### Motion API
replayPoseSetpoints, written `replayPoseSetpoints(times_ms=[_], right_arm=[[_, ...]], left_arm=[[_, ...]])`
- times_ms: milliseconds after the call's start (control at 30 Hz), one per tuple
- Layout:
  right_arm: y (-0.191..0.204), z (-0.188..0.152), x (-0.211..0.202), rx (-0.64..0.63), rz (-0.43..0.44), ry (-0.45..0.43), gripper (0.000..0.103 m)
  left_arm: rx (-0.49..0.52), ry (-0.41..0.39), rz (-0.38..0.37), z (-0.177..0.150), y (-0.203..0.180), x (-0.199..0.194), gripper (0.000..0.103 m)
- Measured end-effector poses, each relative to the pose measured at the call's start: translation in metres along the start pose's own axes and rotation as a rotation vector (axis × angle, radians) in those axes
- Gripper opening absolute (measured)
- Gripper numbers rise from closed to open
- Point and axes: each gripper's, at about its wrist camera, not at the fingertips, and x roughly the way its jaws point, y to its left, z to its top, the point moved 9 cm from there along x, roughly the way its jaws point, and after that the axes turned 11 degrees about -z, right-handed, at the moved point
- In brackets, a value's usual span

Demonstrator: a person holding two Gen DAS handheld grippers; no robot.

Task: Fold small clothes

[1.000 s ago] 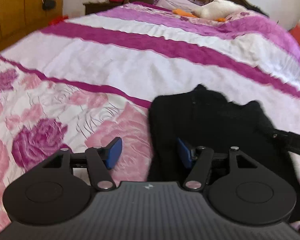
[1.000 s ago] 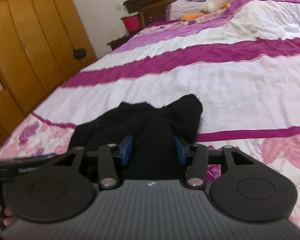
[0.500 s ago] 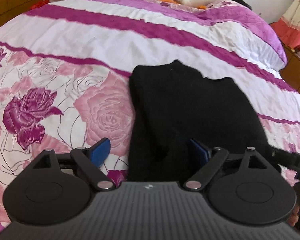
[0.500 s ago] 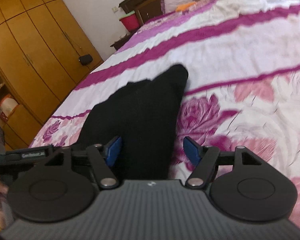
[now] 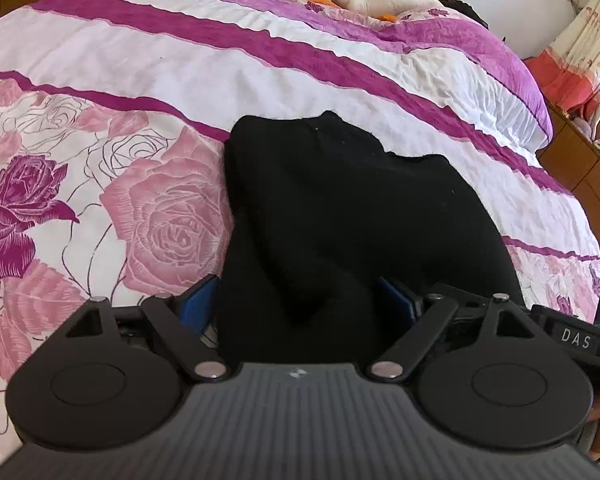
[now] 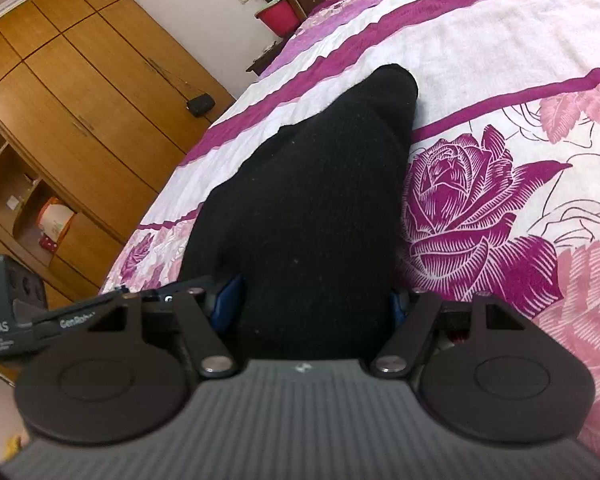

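Black garment [image 5: 340,208]; gripper label "DAS" [image 5: 576,338].

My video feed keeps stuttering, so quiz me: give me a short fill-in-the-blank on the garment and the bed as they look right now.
1. The garment lying on the bed is ____ in colour.
2. In the right wrist view, the big dark rose printed on the bedspread lies to the ____ of the garment.
3. The blue pads on the fingers of the left gripper stand on either side of the garment's ____ end.
4. The wardrobe beside the bed is made of ____.

Missing words: black; right; near; wood
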Motion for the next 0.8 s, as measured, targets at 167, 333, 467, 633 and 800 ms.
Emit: replayPoseSetpoints(times_ms=[167, 333, 467, 633, 800], right_arm=[[0.0, -0.002, 0.001, -0.005, -0.009, -0.004, 0.071], [0.001, -0.001, 0.002, -0.005, -0.019, -0.003, 0.071], [0.003, 0.0, 0.004, -0.005, -0.029, -0.004, 0.07], [0.005, 0.006, -0.002, -0.008, -0.028, -0.012, 0.049], [0.014, 0.015, -0.019, -0.024, -0.033, -0.019, 0.042]], left_arm=[[-0.008, 0.002, 0.003, 0.001, -0.001, 0.002, 0.088], [-0.007, 0.001, 0.003, 0.001, 0.0, 0.002, 0.088], [-0.008, 0.0, 0.002, 0.0, 0.0, 0.001, 0.088], [-0.037, 0.005, -0.075, 0.001, -0.008, 0.0, 0.057], [-0.049, -0.011, -0.098, 0.008, -0.022, -0.008, 0.037]])
